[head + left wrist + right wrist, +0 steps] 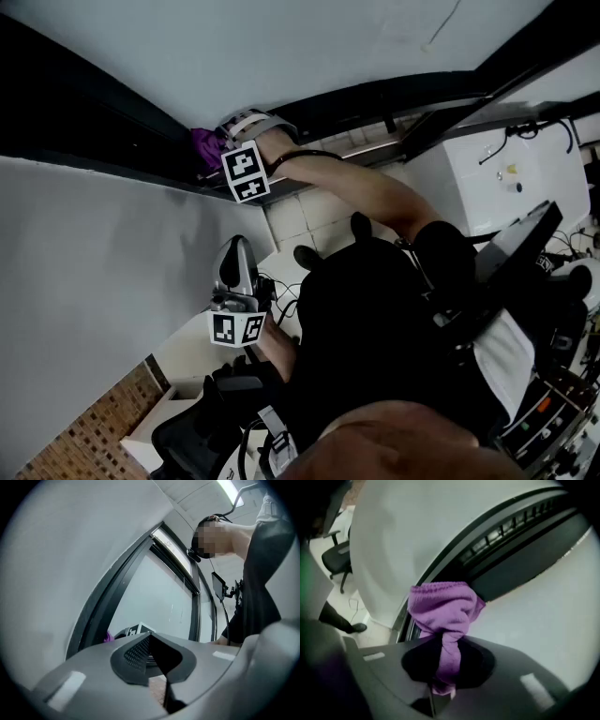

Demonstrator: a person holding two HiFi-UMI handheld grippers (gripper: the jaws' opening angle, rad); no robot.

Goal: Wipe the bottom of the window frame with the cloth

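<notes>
My right gripper (217, 150) is raised to the dark window frame (122, 141) and is shut on a purple cloth (207, 146). In the right gripper view the bunched purple cloth (443, 609) sticks out past the jaws and presses against the black frame rail (506, 550). My left gripper (234, 272) hangs lower, away from the window, shut with nothing in it. In the left gripper view its jaws meet in front of the window frame (101, 606), and the cloth (108, 637) shows as a small purple speck.
A white wall (112, 281) lies below the frame and pale glass (281, 47) above it. A black office chair (202, 427) stands at the lower left. A white cabinet (511, 178) and a desk with cables and gear (553, 394) lie to the right.
</notes>
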